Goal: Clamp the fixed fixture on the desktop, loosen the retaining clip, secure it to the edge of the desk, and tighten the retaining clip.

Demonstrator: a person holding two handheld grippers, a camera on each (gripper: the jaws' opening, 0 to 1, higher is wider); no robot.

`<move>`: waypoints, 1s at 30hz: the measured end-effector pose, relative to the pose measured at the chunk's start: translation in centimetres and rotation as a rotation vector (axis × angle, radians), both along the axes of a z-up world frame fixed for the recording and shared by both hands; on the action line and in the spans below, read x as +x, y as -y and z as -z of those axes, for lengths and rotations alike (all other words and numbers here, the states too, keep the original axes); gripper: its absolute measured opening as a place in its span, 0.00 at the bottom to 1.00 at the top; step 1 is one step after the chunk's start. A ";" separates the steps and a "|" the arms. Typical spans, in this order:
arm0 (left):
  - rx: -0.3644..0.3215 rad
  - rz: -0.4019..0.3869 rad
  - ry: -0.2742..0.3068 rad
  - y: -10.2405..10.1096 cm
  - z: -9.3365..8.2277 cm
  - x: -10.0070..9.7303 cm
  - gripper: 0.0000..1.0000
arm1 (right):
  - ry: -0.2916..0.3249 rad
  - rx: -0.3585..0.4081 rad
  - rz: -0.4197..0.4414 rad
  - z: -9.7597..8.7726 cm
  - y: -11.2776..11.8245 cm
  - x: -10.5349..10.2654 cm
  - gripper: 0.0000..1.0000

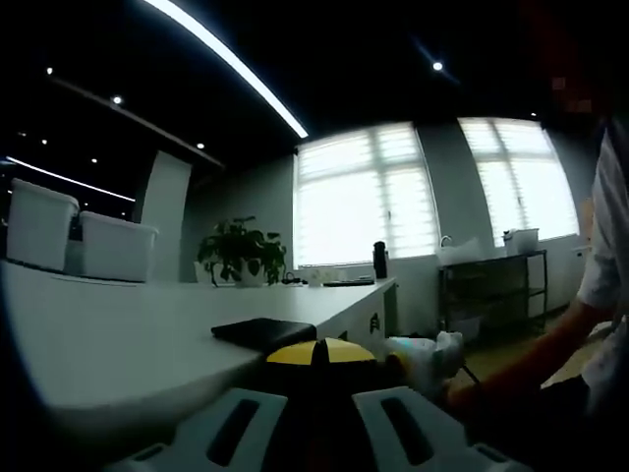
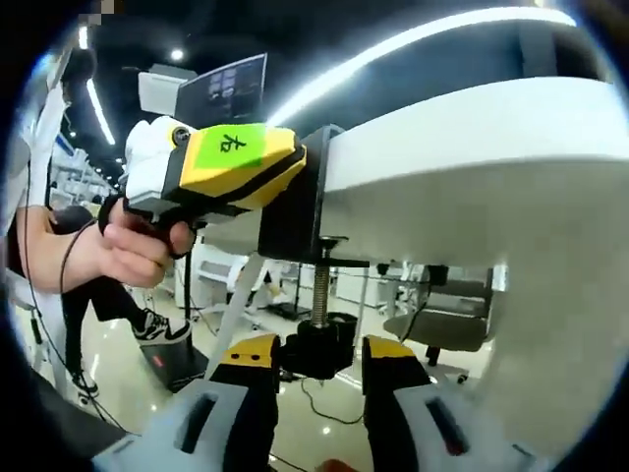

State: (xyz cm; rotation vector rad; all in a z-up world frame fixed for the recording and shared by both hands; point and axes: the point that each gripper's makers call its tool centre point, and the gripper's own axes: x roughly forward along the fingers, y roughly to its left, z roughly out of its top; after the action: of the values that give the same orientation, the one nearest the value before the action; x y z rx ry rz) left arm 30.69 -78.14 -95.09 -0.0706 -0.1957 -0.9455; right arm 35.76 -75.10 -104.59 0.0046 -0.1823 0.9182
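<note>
A black C-shaped fixture [image 2: 293, 211] sits on the edge of the white desk [image 2: 472, 147]. Its threaded screw [image 2: 319, 285] hangs below the edge and ends in a black knob [image 2: 316, 352]. My right gripper [image 2: 319, 356] is under the desk, its yellow-and-black jaws closed against both sides of the knob. My left gripper [image 2: 295, 169], yellow with a green label, comes in from the left and holds the fixture's top at desk level. In the left gripper view its yellow tips [image 1: 319, 354] are pressed together at the desk edge, just in front of the fixture's flat black plate [image 1: 263, 332] on the desk [image 1: 118, 334].
A person's hand [image 2: 138, 246] holds the left gripper's handle. Two white bins [image 1: 39, 224] stand on the far left of the desk, with a potted plant [image 1: 241, 254] and a dark bottle [image 1: 379, 260] further back. A metal rack [image 1: 491, 285] stands by the windows and an office chair [image 2: 442, 329] under the desk.
</note>
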 end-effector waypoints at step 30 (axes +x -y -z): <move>0.005 -0.020 0.015 -0.1 -0.2 -0.1 0.02 | 0.019 0.106 0.616 -1.9 1.8 0.2 0.25</move>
State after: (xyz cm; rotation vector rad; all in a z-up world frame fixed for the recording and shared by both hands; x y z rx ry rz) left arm 30.61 -78.06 -94.87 -0.0572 -0.2072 -0.9266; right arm 35.94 -76.93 -102.67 0.0359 -0.2325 0.2939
